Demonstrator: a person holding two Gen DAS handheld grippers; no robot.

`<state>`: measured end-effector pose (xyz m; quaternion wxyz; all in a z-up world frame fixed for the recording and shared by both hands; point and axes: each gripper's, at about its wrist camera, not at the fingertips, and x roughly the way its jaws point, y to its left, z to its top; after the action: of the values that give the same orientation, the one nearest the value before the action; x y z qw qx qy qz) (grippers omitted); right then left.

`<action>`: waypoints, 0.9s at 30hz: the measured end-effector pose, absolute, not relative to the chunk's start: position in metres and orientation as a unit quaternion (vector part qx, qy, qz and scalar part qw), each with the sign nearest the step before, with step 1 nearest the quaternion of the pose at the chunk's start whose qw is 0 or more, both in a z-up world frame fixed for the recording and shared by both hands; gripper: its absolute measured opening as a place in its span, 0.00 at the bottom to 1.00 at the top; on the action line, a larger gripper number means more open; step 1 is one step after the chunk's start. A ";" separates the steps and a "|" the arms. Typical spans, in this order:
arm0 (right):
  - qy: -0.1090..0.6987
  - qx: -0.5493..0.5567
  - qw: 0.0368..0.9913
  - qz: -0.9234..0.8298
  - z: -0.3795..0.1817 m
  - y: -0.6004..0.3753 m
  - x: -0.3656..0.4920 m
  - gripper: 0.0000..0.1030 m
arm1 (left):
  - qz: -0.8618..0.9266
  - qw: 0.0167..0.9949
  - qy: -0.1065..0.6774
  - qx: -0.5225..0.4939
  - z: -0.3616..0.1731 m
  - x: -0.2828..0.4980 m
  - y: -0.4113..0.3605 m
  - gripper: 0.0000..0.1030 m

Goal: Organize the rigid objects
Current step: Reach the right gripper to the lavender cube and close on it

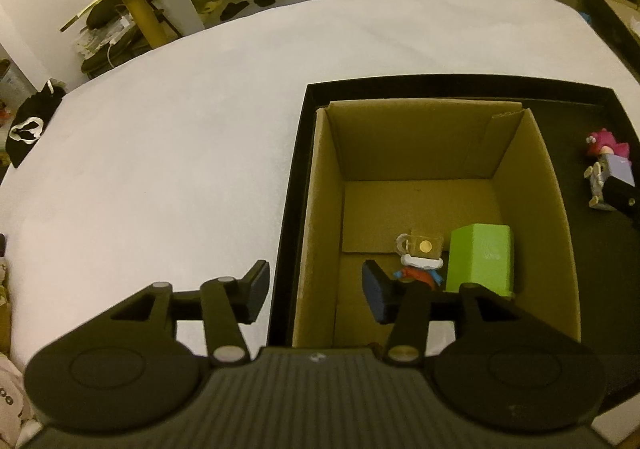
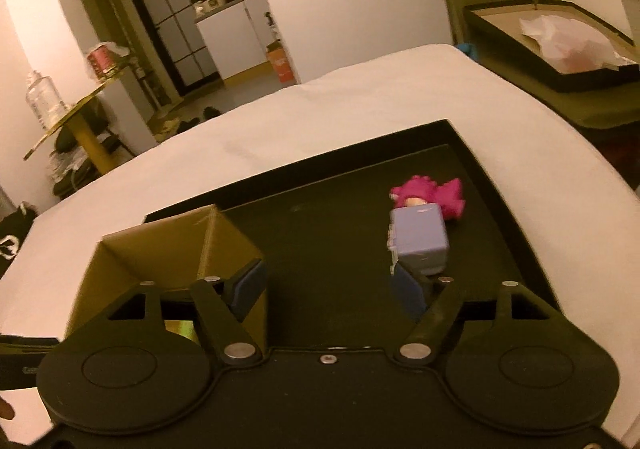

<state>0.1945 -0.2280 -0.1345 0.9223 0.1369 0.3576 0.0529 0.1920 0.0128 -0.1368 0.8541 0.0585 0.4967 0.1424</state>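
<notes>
text: none legible | green box [image 1: 480,259]: faint pale mark, unreadable | orange carton [image 2: 282,63]: print too small

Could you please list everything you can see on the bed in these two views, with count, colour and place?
black tray: one, black, on the white bed cover.
cardboard box: one, brown, open, standing in the tray's left part.
green box: one, green, upright inside the cardboard box.
small figure: one, tan, white, red and blue, inside the cardboard box beside the green box.
lilac cube: one, lilac, on the tray floor right of the cardboard box.
pink toy: one, pink, behind the cube.
left gripper: one, black, open.
right gripper: one, black, open.
</notes>
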 end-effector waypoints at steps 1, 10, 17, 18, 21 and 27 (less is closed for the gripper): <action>0.359 0.130 0.923 0.044 -0.137 -0.230 0.197 0.76 | 0.144 0.854 0.497 0.061 -0.137 0.193 0.012 0.50; 0.372 0.085 0.924 -0.005 -0.170 -0.240 0.220 0.81 | 0.161 0.848 0.497 0.090 -0.141 0.207 0.004 0.54; 0.375 0.091 0.922 -0.012 -0.183 -0.245 0.231 0.83 | 0.175 0.842 0.501 0.097 -0.145 0.213 0.003 0.54; 0.375 0.091 0.922 -0.013 -0.185 -0.245 0.233 0.83 | 0.176 0.841 0.501 0.099 -0.145 0.213 0.002 0.55; 0.370 0.086 0.925 -0.015 -0.185 -0.245 0.235 0.83 | 0.182 0.838 0.504 0.102 -0.147 0.213 0.004 0.55; 0.343 0.067 0.937 -0.007 -0.182 -0.240 0.231 0.69 | 0.182 0.835 0.509 0.105 -0.147 0.210 0.002 0.55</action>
<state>0.2311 -0.2400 -0.1818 0.9370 0.0666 0.3429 -0.0067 0.2098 0.0020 -0.1474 0.8349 0.1053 0.5085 0.1824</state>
